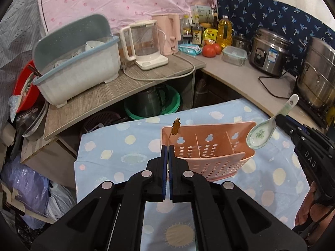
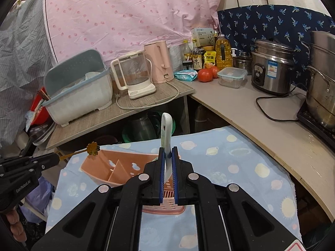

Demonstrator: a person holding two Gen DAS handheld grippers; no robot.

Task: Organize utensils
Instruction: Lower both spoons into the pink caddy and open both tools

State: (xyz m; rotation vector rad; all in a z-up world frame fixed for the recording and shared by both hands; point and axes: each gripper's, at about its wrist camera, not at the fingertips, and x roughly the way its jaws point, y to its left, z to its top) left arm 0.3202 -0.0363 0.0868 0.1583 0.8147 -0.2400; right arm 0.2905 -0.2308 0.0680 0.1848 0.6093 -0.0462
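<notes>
Over the blue patterned cloth (image 1: 108,146) both hands carry a utensil toward the pink utensil caddy (image 1: 209,152), which lies tipped on the cloth with its three compartments open toward the far side. The left gripper (image 1: 167,146) hangs at the caddy's left end, its jaws pressed together on the thin stem of a gold flower-topped utensil (image 1: 175,126); the stem rises out of the jaws with the flower end up and far, so the leftmost compartment lies just right of and below it. The right gripper (image 2: 168,152) is above the caddy's right part, jaws clamped on a white ceramic spoon (image 2: 166,129). In the left wrist view the spoon's long axis slants, bowl low and left over the right compartment, handle tip high and right. Judging by this, each hand is nearer its own end of the caddy, and lowering each piece needs its long axis tipped along the compartment opening.
</notes>
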